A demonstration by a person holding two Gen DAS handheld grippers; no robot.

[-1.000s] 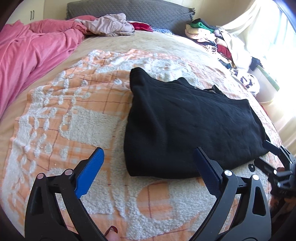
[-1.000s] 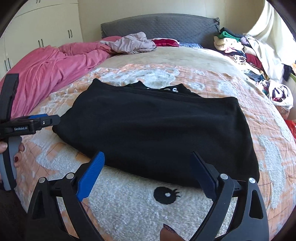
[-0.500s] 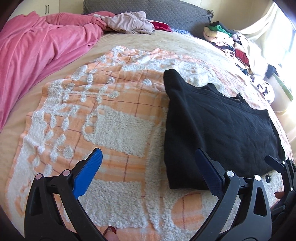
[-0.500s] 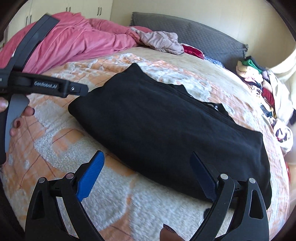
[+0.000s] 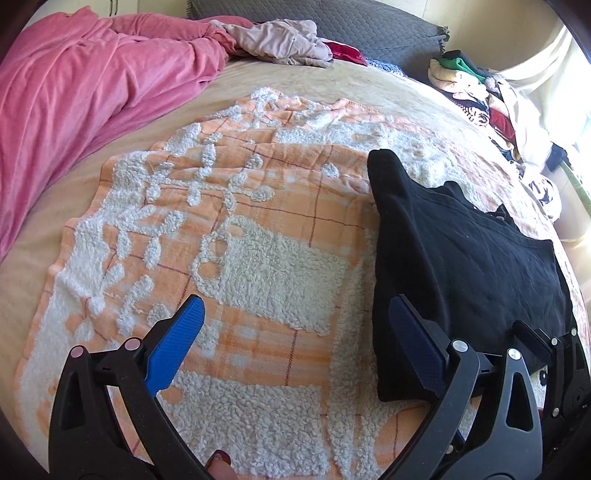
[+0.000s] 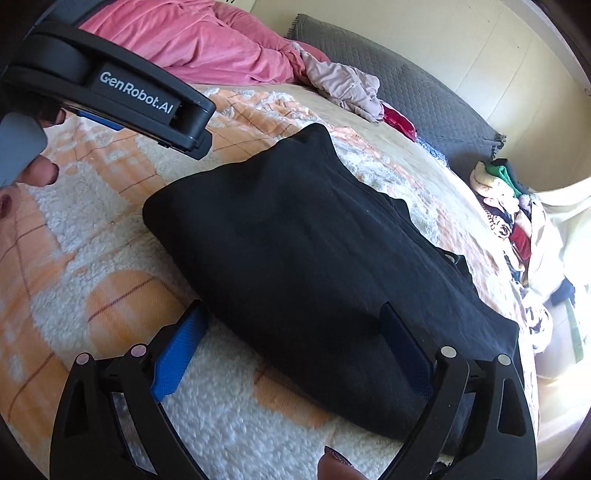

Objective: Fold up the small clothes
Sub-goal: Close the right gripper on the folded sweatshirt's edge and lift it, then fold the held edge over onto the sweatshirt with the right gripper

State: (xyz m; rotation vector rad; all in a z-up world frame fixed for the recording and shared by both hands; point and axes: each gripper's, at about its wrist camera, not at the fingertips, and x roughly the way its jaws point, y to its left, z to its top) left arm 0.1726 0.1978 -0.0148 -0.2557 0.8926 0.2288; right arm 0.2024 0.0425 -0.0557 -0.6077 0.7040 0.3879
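A black garment (image 5: 461, 258) (image 6: 314, 258) lies folded flat on an orange and white fleecy blanket (image 5: 240, 258) (image 6: 74, 266) spread over the bed. My left gripper (image 5: 295, 332) is open at the garment's near left corner, with its right finger beside the cloth edge and nothing between the pads. My right gripper (image 6: 295, 350) is open low at the garment's near edge, its right finger over the black cloth. The left gripper's body shows at the upper left of the right wrist view, held by a hand (image 6: 33, 173).
A pink duvet (image 5: 74, 85) (image 6: 207, 40) is bunched along the bed's left side. A mauve garment (image 5: 280, 40) (image 6: 343, 88) lies by a grey headboard cushion (image 5: 369, 29). A heap of mixed clothes (image 5: 480, 96) (image 6: 509, 206) fills the right side.
Both grippers swung left and closer to the bed; the garment now sits to the right in the left wrist view. The left gripper's body looms larger in the right wrist view. Both stayed open.
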